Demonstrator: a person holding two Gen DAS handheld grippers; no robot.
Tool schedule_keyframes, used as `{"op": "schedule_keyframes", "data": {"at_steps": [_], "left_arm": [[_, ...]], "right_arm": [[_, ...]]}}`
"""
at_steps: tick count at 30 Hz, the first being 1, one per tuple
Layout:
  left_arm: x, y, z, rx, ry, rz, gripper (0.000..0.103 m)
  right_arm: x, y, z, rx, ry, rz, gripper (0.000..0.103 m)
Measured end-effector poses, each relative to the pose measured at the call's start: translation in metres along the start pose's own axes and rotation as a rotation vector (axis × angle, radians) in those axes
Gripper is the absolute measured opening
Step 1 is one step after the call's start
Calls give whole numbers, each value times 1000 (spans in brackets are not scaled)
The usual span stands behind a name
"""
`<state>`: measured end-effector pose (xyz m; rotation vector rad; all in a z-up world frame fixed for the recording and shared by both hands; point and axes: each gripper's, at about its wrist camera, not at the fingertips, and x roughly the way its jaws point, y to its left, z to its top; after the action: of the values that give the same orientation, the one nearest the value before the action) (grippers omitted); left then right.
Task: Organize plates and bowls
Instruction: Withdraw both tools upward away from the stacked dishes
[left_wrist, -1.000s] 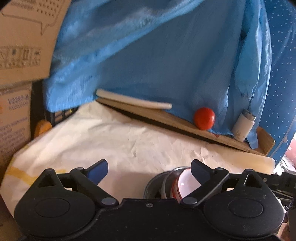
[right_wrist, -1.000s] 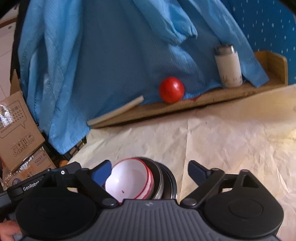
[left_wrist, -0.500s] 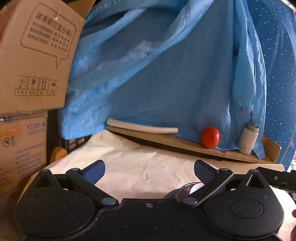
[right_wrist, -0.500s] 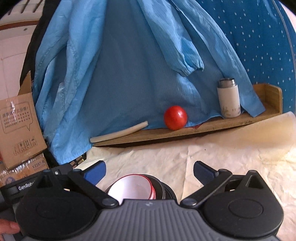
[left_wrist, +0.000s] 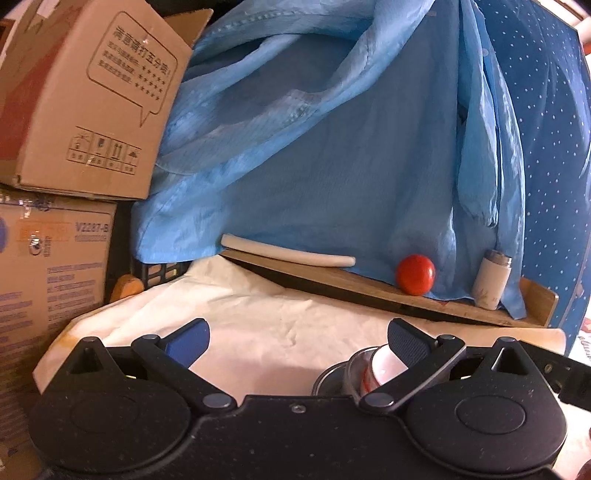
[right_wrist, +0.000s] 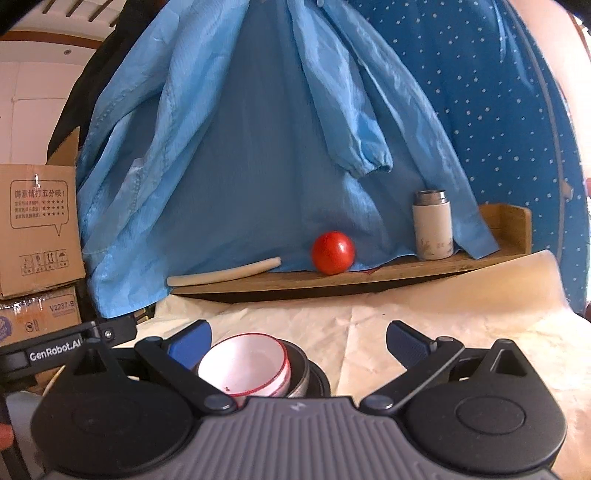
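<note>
A white bowl with a red rim (right_wrist: 247, 365) sits nested in a metal bowl (right_wrist: 299, 373) on a dark plate (right_wrist: 321, 380), on the cream paper-covered table. In the left wrist view the same stack (left_wrist: 369, 369) shows low right, partly hidden behind my right-hand finger. My right gripper (right_wrist: 298, 341) is open and empty, just above and behind the stack, which lies toward its left finger. My left gripper (left_wrist: 297, 338) is open and empty, to the left of the stack.
A wooden shelf (right_wrist: 369, 273) at the table's back holds a red ball (right_wrist: 332, 253), a white flask (right_wrist: 432, 225) and a white strip (right_wrist: 225, 271). Blue cloth (right_wrist: 258, 147) hangs behind. Cardboard boxes (left_wrist: 66, 110) stand at the left.
Both grippers have lifted and tilted up, so the stack sits lower in each view and more of the backdrop shows. Both stay open. The stack has not moved.
</note>
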<state>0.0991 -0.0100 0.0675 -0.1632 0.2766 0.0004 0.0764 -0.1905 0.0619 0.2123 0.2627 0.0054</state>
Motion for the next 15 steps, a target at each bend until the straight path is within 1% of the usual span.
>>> {"op": "schedule_keyframes", "data": {"at_steps": [3,8,15], "left_arm": [[-6,2,-6,-2,-9,12,102],[-12,3,-16,18,-3,30,102],[-19,5,-29,34,9,49,102]], "right_arm": [[-5,-2,-3,9,-14,-9,103],[-11,-8,-8,19,-26,-22,103],[-22,-10,-14,-10,-66,-53,103]]}}
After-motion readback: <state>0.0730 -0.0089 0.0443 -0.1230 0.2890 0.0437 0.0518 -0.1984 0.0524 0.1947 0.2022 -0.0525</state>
